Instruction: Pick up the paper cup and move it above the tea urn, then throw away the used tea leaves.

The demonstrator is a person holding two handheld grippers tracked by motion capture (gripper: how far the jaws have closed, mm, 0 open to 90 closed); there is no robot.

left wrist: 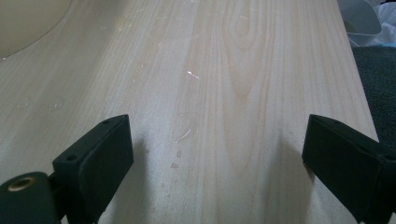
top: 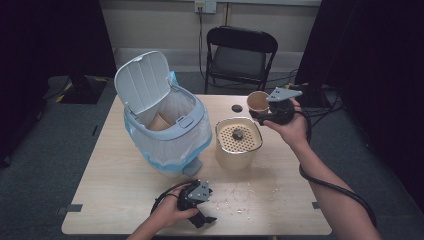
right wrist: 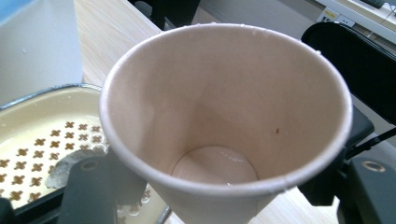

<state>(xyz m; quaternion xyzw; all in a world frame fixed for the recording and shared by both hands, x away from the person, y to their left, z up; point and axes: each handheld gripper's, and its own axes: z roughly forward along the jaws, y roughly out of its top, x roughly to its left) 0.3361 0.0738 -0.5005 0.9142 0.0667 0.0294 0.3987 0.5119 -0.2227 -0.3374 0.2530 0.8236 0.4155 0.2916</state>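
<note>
Your right tongs point(top: 263, 114) pinch the paper cup point(top: 258, 101); squeeze harder and it buckles. Left tongs point(top: 206, 218) rest spread.

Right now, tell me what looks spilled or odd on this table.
Wet splashes and droplets smear the table in front of the cream perforated container. The trash bin stands tilted, lid open. The right gripper holds an emptied paper cup.

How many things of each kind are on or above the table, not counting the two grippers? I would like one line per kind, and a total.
Paper cups: 2 (one in the right gripper at, one inside the bin at)
Lidded bins: 1
Strainer containers: 1
Small dark round things: 1
Total: 5
</note>
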